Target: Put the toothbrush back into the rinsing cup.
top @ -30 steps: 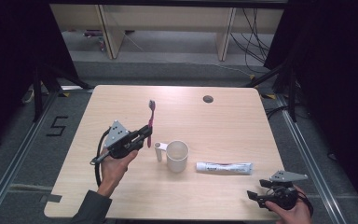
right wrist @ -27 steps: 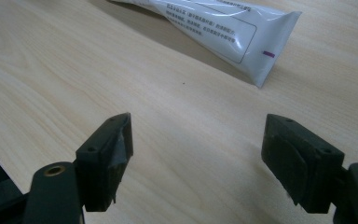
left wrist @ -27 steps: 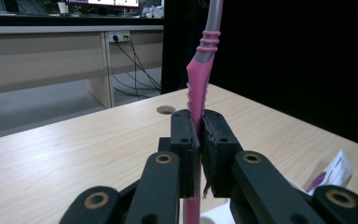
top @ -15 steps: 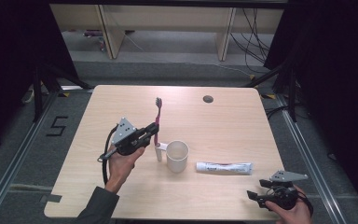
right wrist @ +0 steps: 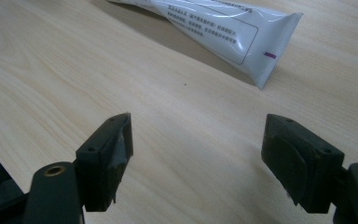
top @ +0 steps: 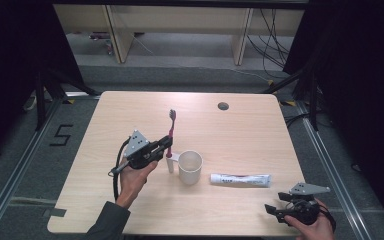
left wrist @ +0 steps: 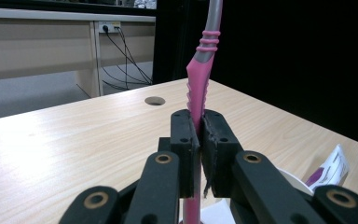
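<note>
The left tool (top: 166, 145) is clamped on the pink-and-grey plastic toothbrush (top: 170, 131) — its two black jaws pinch the pink handle, and the brush stands upright with bristles on top, just left of the white handled mug (top: 190, 167). Further right, a white toothpaste tube (top: 240, 179) lies flat on the pale wooden table (top: 240, 130). The right tool (top: 271, 210) — jaws apart, nothing between them — sits at the near right corner.

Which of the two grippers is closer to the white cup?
Left. The left gripper, clamping the toothbrush, is just beside the cup; the right gripper waits open near the table's front edge.
</note>
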The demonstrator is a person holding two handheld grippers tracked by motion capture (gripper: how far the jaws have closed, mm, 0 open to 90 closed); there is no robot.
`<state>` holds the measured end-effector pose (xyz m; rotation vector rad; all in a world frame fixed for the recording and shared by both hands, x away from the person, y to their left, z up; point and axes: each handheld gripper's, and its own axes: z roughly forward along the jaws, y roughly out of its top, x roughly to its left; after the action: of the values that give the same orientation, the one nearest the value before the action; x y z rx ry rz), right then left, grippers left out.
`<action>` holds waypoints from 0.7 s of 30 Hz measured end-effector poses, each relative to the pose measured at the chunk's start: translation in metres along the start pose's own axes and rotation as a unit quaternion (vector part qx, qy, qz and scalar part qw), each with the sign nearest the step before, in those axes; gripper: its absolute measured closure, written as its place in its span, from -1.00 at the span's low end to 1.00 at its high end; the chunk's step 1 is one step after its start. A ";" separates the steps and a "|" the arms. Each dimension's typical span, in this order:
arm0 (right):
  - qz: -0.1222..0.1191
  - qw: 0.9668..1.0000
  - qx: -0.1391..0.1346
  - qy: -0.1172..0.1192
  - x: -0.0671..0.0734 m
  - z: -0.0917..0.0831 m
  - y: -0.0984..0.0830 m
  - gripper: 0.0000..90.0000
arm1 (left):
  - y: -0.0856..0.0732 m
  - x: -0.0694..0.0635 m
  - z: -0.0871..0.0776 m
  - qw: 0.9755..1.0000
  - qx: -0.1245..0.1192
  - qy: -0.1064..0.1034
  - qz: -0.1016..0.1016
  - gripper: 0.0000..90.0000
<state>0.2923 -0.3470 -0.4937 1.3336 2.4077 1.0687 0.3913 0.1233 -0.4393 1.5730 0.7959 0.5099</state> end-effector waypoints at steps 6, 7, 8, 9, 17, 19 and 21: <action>-0.002 1.000 -0.001 0.002 0.000 0.000 0.000 -0.43 | -0.007 0.000 0.001 1.000 0.007 0.002 -0.002 0.85; -0.003 1.000 -0.001 0.003 0.000 0.000 0.000 -0.43 | -0.009 0.001 0.001 1.000 0.010 0.001 -0.001 0.85; -0.002 1.000 -0.001 0.002 0.000 0.000 0.000 -0.43 | -0.009 0.001 0.000 1.000 0.011 0.001 0.001 0.85; -0.003 1.000 -0.002 0.002 0.000 0.000 0.000 -0.43 | -0.011 0.001 0.000 1.000 0.012 0.002 0.000 0.85; -0.001 1.000 0.001 0.004 0.001 0.000 0.000 -0.43 | -0.018 0.004 -0.005 1.000 0.021 -0.003 0.000 0.85; -0.001 1.000 0.001 0.002 0.001 0.000 0.000 -0.43 | -0.021 0.004 -0.007 0.999 0.035 0.000 0.000 0.84; -0.002 1.000 0.001 0.004 0.001 0.000 0.000 -0.43 | -0.023 0.004 -0.008 0.999 0.036 -0.002 -0.007 0.84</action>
<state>0.2918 -0.3460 -0.4935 1.3283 2.4161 1.0719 0.3840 0.1321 -0.4608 1.6333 0.8291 0.4715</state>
